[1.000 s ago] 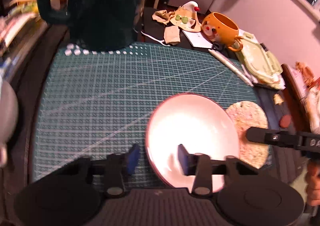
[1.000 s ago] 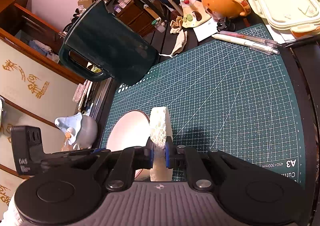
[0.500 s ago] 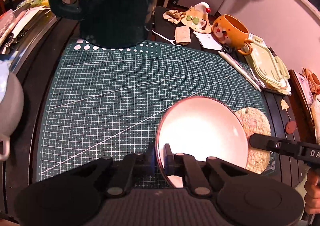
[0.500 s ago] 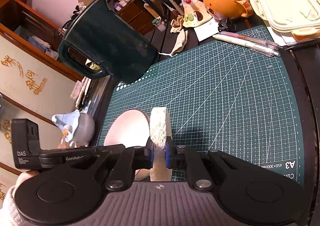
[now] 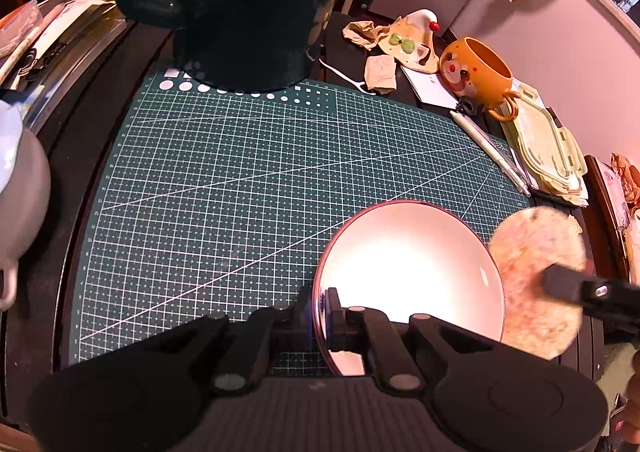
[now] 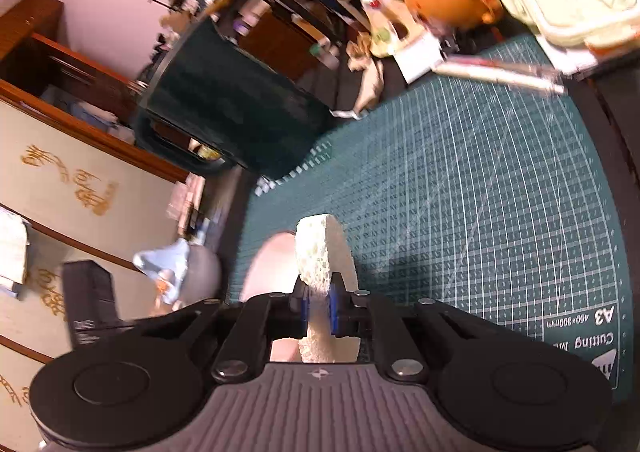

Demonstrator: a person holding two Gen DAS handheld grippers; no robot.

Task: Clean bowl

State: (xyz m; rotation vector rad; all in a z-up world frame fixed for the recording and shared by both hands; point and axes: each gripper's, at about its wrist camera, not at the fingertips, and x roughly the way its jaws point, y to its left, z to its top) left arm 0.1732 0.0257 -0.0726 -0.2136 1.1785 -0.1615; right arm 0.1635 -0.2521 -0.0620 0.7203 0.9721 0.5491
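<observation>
A white bowl (image 5: 412, 272) with a dark red rim sits on the green cutting mat (image 5: 260, 179), near its right front corner. My left gripper (image 5: 318, 316) is shut on the bowl's near left rim. A round pale sponge (image 5: 536, 276) stands on edge just right of the bowl, held by my right gripper, whose dark finger (image 5: 580, 292) shows at the right edge. In the right wrist view my right gripper (image 6: 318, 310) is shut on the sponge (image 6: 320, 264), with the bowl (image 6: 272, 272) just left of it.
A tall dark green jug (image 5: 248, 3) stands at the mat's far edge. An orange mug (image 5: 478, 73), pale green container lids (image 5: 544, 147), a pen (image 5: 492, 151) and crumpled paper (image 5: 380, 71) lie at the far right. A grey rounded pot (image 5: 20, 199) sits off the mat's left.
My left gripper closed from open onto the bowl's rim. The sponge has lifted off the mat and tilted up beside the bowl; the right wrist view has rolled and blurred.
</observation>
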